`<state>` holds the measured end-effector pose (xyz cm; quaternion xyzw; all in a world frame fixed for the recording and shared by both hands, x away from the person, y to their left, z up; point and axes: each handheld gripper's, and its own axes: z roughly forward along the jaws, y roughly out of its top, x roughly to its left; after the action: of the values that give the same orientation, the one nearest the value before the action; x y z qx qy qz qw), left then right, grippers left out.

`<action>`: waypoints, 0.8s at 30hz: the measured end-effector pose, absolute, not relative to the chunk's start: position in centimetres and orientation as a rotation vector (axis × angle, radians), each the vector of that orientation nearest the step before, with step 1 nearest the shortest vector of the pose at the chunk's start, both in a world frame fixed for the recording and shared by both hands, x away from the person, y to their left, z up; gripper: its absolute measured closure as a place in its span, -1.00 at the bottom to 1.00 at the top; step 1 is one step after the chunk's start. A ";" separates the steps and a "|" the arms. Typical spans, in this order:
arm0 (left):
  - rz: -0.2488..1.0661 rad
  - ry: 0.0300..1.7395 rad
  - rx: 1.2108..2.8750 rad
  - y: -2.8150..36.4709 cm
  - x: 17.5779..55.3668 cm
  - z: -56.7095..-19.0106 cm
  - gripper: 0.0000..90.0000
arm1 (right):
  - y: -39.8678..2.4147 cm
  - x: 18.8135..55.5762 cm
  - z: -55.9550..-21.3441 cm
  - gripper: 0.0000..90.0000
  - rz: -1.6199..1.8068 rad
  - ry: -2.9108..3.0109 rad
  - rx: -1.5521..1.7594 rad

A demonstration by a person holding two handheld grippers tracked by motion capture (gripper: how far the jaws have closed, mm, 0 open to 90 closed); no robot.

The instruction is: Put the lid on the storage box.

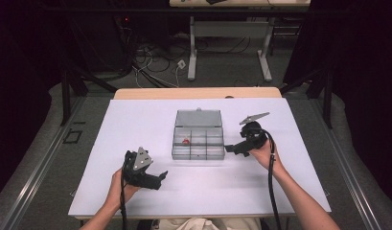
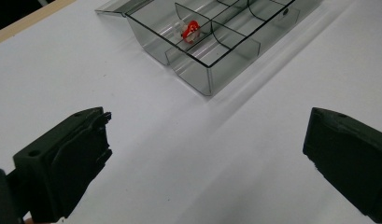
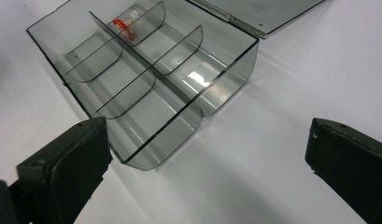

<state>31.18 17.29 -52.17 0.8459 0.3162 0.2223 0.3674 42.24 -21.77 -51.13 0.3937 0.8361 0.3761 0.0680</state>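
Note:
A clear grey compartment box [image 1: 198, 148] lies mid-table with its lid [image 1: 199, 118] folded open behind it. A small red piece [image 1: 185, 141] rests in its back left compartment, seen too in the left gripper view [image 2: 190, 30] and the right gripper view [image 3: 122, 24]. My left gripper [image 1: 161, 178] is open over bare table, to the front left of the box [image 2: 212, 70]. My right gripper [image 1: 228, 149] is open just beside the right end of the box [image 3: 216, 93]. Nothing sits between either pair of jaws.
A white sheet [image 1: 136, 129] covers the table, with a strip of wooden edge [image 1: 193, 93] at the back. Beyond it stand a second table's white legs [image 1: 192, 52] and loose cables on the floor [image 1: 155, 60]. Dark frame posts [image 1: 65, 91] flank the table.

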 end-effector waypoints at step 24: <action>0.570 0.813 2.184 17.1 31.1 -52.2 -1.00 | -22.4 44.2 -51.4 -0.46 1.100 2.385 1.232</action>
<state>31.14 17.15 -52.16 0.8483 0.3158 0.2212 0.3629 44.15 -22.38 -51.44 0.4217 0.8162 0.3763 0.1200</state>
